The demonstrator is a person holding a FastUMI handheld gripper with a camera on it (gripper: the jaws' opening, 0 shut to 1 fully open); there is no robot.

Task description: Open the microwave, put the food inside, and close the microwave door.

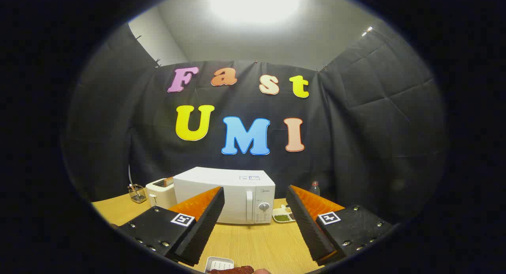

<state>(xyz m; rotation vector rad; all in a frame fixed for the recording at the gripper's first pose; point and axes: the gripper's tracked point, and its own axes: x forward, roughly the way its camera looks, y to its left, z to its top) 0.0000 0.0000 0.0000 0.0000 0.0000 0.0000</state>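
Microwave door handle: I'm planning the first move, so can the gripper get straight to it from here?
Probably yes. The gripper is open, holding nothing, and bare table lies between its fingers and the microwave; the closed door's handle faces it, and the toaster and food tray stand off to either side.

White toaster [160, 191] and wire basket [137, 193] beyond the left finger, small bottle [314, 188] beyond the right finger, wooden table [253, 244] lay between the fingers.

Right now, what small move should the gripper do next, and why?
Probably move forward toward the microwave and aim at the vertical handle beside its door. The door looks closed, the gripper is open and holds nothing, and the microwave stands beyond the fingers across bare table.
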